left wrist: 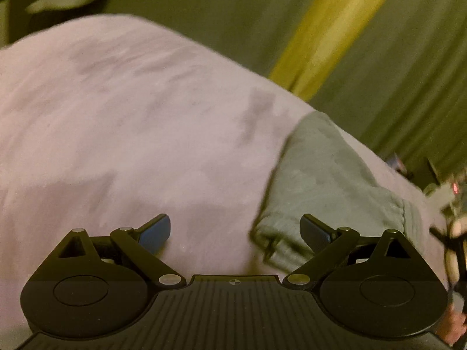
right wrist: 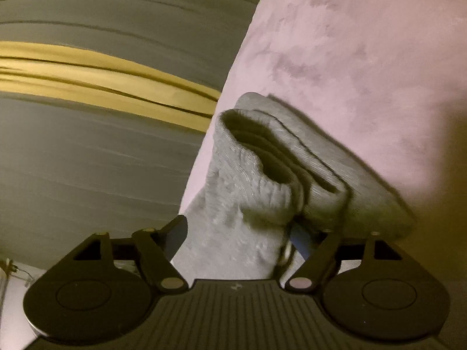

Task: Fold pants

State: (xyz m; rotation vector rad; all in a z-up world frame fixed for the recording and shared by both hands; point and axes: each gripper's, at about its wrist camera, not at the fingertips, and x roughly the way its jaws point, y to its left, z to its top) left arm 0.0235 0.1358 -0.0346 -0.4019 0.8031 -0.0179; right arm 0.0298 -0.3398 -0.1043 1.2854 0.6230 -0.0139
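The grey pants (left wrist: pixel 329 180) lie folded on a pink bed cover (left wrist: pixel 131 122), at the right of the left wrist view. My left gripper (left wrist: pixel 235 232) is open and empty, just above the cover, with its right finger over the pants' near edge. In the right wrist view the pants (right wrist: pixel 242 204) fill the middle, with a ribbed cuff standing open. My right gripper (right wrist: pixel 239 233) is open with the grey fabric lying between its fingers; its right pad is partly hidden by the cloth.
Grey-green curtains with a yellow band (left wrist: pixel 329 35) hang behind the bed, also in the right wrist view (right wrist: pixel 102 73). The bed's edge (right wrist: pixel 216 122) runs just left of the pants. The other gripper (left wrist: pixel 449 213) shows blurred at the far right.
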